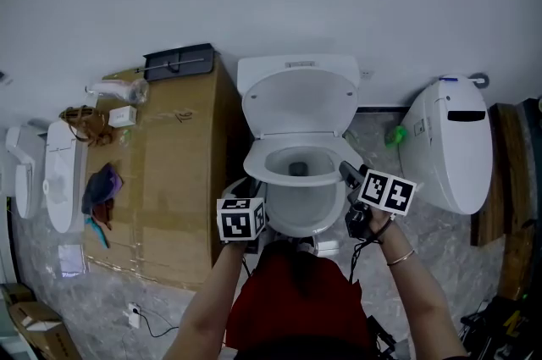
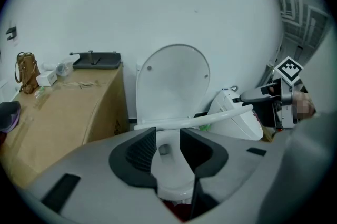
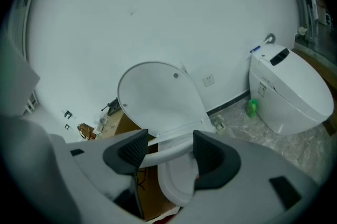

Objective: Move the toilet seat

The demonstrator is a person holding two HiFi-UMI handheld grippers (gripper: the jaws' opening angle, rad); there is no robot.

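At the far left a white toilet lid [image 1: 61, 176] lies flat on the floor. Next to it is a big cardboard box [image 1: 174, 172]. On the box there is a purple cloth [image 1: 103, 185], a brown bag [image 1: 85, 123], a small white box [image 1: 123, 115], a clear bottle [image 1: 118, 90] and a black tray [image 1: 179, 60] at the back by the wall.

The left gripper [image 2: 168, 138] is just to the right of the box, in front of the toilet bowl [image 1: 296, 210]. Its jaws are apart and hold nothing; you can only see the bowl past them.

The toilet is in the middle, against the white wall. Its lid [image 1: 298, 100] stands up and leans back on the tank. The toilet seat [image 2: 209, 119] is lifted off the bowl but is not up against the lid. In the left gripper view it looks like a white bar that goes across above the bowl.

The right gripper [image 3: 168, 150] is at the right side of the seat. The seat's rim goes from one pad to the other, and the jaws hold it there.

Farther right, a small green bottle [image 1: 395, 135] sits on the gray floor by the wall. Beside it is a second white toilet [image 1: 449, 142] with its lid down.
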